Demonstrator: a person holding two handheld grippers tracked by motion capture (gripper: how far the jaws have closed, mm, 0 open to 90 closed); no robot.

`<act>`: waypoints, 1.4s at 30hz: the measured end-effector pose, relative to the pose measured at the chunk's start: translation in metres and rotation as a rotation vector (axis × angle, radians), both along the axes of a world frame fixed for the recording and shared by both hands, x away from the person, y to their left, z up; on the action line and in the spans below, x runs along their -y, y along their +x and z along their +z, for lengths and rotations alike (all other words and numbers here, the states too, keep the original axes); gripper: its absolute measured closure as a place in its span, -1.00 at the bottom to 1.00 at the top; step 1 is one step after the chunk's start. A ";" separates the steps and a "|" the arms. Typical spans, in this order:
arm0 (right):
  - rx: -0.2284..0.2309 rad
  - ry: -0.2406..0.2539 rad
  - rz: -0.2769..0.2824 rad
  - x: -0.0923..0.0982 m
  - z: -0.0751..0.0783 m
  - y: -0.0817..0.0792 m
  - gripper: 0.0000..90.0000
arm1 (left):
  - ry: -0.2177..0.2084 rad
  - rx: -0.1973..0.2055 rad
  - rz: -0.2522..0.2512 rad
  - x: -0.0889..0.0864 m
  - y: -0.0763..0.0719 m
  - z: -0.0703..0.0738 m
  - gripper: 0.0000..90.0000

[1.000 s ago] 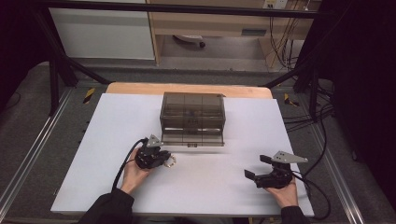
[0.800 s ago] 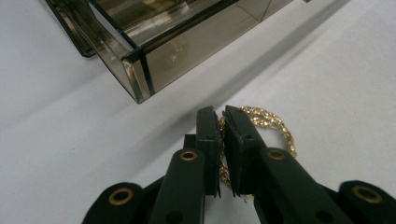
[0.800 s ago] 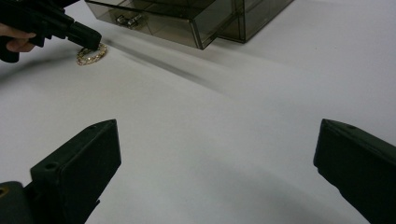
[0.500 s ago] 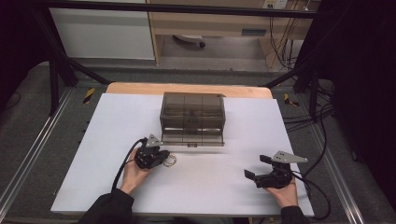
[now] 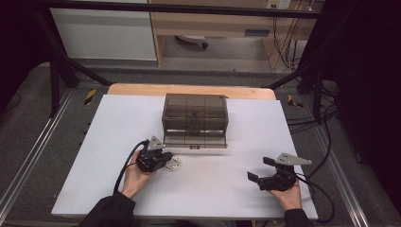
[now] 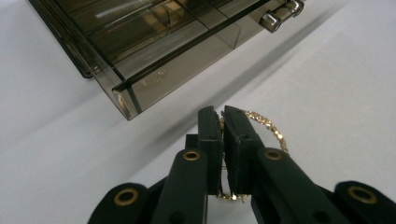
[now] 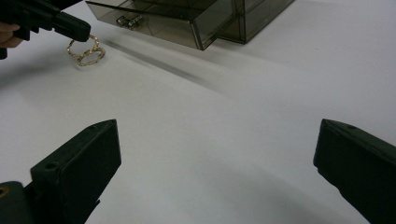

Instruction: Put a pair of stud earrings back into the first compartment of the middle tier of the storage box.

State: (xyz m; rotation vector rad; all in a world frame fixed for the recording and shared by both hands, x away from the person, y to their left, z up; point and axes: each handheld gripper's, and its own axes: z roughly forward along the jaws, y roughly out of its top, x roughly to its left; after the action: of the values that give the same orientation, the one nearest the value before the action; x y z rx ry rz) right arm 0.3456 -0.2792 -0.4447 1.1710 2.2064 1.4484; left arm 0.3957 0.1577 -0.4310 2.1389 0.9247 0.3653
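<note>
Left tool (image 6: 223,123) pinches gold chain (image 6: 268,128) at frame center, likely next into open drawer (image 6: 154,51); right tool (image 7: 215,168) idle, agape.

A white sheet (image 5: 113,156) covers most of a wooden tabletop (image 5: 142,90), whose bare edge shows along the far side. Grey floor (image 5: 28,113) surrounds the table, with metal rails (image 5: 28,163) on either side. Beyond stand a white cabinet (image 5: 104,33) and a bundle of hanging cables (image 5: 286,38) near the dark frame
</note>
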 end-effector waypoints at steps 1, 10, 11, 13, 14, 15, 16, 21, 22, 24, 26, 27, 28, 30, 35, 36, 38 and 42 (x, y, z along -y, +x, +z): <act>0.002 -0.001 0.001 0.000 0.000 0.000 -0.97 | -0.003 -0.002 0.003 0.000 0.000 0.001 0.90; -0.001 0.001 0.000 0.000 0.000 0.000 -0.97 | -0.035 0.001 0.007 -0.005 -0.006 0.013 0.90; 0.000 0.001 0.000 0.000 0.000 0.000 -0.97 | -0.039 0.000 0.007 -0.005 -0.007 0.015 0.90; 0.000 0.001 0.001 0.000 0.000 0.000 -0.97 | -0.044 0.001 0.010 -0.007 -0.008 0.018 0.90; 0.001 -0.001 0.002 0.000 0.000 0.000 -0.97 | -0.045 0.002 0.013 -0.007 -0.008 0.019 0.90; 0.003 -0.002 0.003 0.000 0.000 0.000 -0.97 | -0.047 0.002 0.014 -0.008 -0.008 0.020 0.90; 0.003 -0.003 0.003 0.000 0.000 0.000 -0.97 | -0.048 0.005 0.017 -0.008 -0.008 0.021 0.90; 0.001 -0.001 0.002 0.000 0.000 0.000 -0.97 | -0.052 0.010 0.021 -0.009 -0.009 0.027 0.91; 0.001 -0.001 0.002 0.000 0.000 0.000 -0.97 | -0.053 0.011 0.021 -0.009 -0.010 0.028 0.91; 0.001 -0.003 0.003 0.000 0.000 0.000 -0.97 | -0.055 0.014 0.023 -0.010 -0.010 0.032 0.91; 0.000 -0.004 0.002 0.000 0.000 0.000 -0.97 | -0.060 0.018 0.028 -0.010 -0.010 0.035 0.91; 0.001 -0.005 0.002 -0.001 0.000 0.000 -0.97 | -0.062 0.019 0.027 -0.010 -0.011 0.036 0.91; 0.001 -0.005 0.003 -0.001 0.000 0.000 -0.97 | -0.062 0.022 0.026 -0.009 -0.011 0.037 0.91; 0.002 -0.005 0.003 0.000 0.000 0.000 -0.97 | -0.062 0.025 0.028 -0.008 -0.011 0.040 0.91; 0.000 -0.003 0.001 -0.001 0.000 0.000 -0.97 | -0.068 0.040 0.030 -0.007 -0.009 0.048 0.91; 0.001 -0.005 0.002 -0.001 0.000 0.000 -0.97 | -0.071 0.042 0.031 -0.008 -0.008 0.050 0.91; 0.000 -0.003 0.001 -0.001 0.000 0.000 -0.97 | -0.076 0.045 0.036 -0.009 -0.007 0.053 0.91; 0.001 -0.006 0.002 -0.001 0.000 0.000 -0.97 | -0.087 0.047 0.044 -0.011 -0.001 0.057 0.91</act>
State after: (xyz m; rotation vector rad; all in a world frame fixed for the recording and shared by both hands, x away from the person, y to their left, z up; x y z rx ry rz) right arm 0.3455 -0.2787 -0.4446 1.1666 2.2104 1.4417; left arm 0.3946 0.1689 -0.3740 2.0250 0.9451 0.3888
